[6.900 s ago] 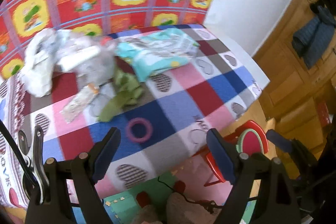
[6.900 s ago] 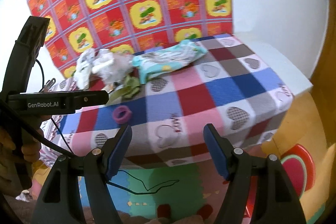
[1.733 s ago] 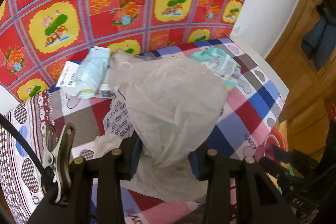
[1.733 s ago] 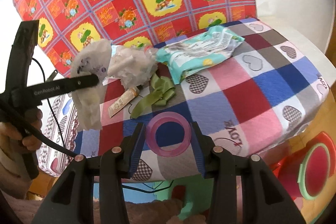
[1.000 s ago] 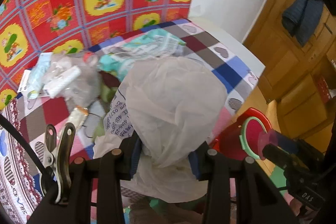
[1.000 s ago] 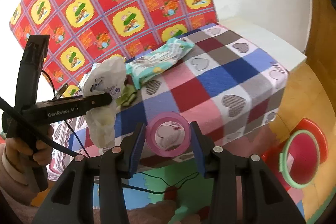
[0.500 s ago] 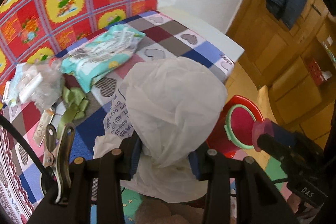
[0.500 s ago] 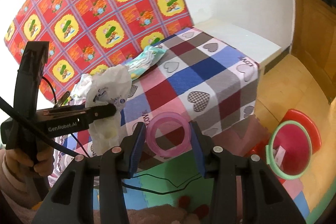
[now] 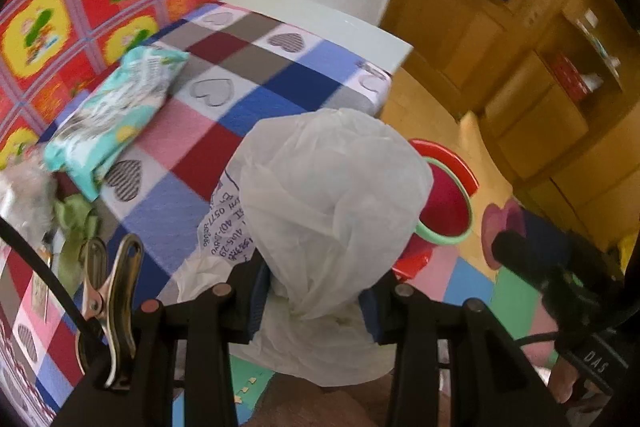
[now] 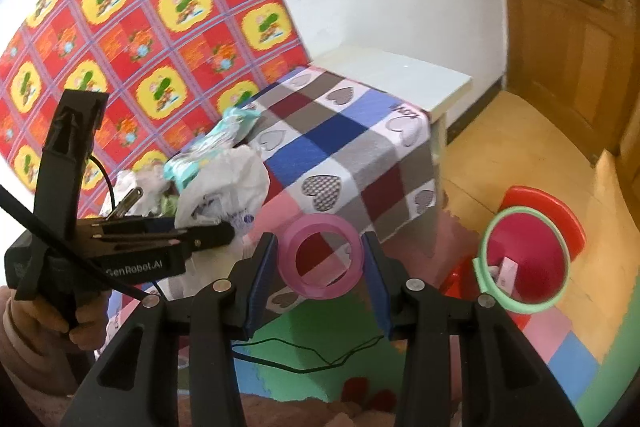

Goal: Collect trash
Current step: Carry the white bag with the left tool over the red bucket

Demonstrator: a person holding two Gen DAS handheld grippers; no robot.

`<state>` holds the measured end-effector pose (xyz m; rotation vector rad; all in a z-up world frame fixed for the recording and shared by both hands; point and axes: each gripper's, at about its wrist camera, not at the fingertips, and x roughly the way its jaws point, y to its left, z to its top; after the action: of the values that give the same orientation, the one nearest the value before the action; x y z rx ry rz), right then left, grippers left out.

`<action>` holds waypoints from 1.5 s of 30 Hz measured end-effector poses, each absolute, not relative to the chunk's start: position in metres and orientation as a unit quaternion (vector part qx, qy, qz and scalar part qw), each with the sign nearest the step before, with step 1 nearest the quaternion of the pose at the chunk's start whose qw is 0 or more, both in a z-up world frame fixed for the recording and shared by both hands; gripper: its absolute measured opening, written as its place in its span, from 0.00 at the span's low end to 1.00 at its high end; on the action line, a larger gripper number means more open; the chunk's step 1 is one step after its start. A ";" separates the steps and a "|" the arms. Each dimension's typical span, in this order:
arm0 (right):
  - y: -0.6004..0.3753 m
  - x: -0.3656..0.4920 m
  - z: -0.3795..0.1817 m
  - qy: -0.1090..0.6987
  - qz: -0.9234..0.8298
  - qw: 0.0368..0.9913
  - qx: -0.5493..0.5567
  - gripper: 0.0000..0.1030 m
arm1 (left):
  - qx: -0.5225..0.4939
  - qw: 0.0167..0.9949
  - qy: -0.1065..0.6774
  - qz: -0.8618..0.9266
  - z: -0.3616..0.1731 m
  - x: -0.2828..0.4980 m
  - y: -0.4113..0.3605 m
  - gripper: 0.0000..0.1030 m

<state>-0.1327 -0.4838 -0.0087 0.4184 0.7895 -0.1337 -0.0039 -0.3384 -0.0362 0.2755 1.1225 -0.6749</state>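
Note:
My left gripper (image 9: pixel 316 301) is shut on a crumpled white plastic bag (image 9: pixel 332 199) with printed text, which fills the middle of the left wrist view. The same bag (image 10: pixel 228 187) shows at the left of the right wrist view, held by the left gripper (image 10: pixel 224 233) in a person's hand. My right gripper (image 10: pixel 320 267) is shut on a pink plastic ring (image 10: pixel 322 257), held beyond the table's edge. A red bin with a green rim (image 10: pixel 524 255) stands on the floor at the right; the bag partly hides this bin (image 9: pixel 448 203) in the left wrist view.
The checked heart cloth (image 9: pixel 256 83) covers the table. On it lie a teal wipes pack (image 9: pixel 116 119), green scraps (image 9: pixel 76 223) and clear plastic trash (image 9: pixel 24 195). A white shelf (image 10: pixel 400 75) adjoins the table. Wooden doors (image 10: pixel 576 27) stand at the right.
Both grippers have swung right, off the table toward the red bin, each keeping its load. The bin now looms larger in both views.

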 end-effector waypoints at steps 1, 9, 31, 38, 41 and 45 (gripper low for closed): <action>-0.486 -0.135 -0.010 0.380 -0.072 0.899 0.206 0.42 | 0.137 0.781 0.519 -0.321 -0.038 -0.006 -0.344 0.39; -0.515 -0.156 -0.021 0.383 -0.125 0.887 0.226 0.42 | 0.169 0.752 0.521 -0.366 -0.050 -0.019 -0.384 0.39; -0.639 -0.196 -0.081 0.415 -0.202 0.847 0.265 0.42 | 0.212 0.694 0.527 -0.441 -0.109 -0.043 -0.544 0.39; -0.683 -0.202 -0.106 0.428 -0.216 0.835 0.271 0.42 | 0.203 0.676 0.540 -0.458 -0.139 -0.047 -0.604 0.40; -0.701 -0.203 -0.120 0.434 -0.218 0.829 0.276 0.42 | 0.210 0.671 0.541 -0.462 -0.156 -0.051 -0.632 0.40; -0.723 -0.199 -0.140 0.447 -0.221 0.822 0.276 0.42 | 0.219 0.663 0.542 -0.467 -0.184 -0.052 -0.664 0.40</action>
<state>-0.1992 -0.7226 -0.1397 0.5864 0.9503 -0.4697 -0.0523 -0.6636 -0.1839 0.4938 1.2246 -1.0562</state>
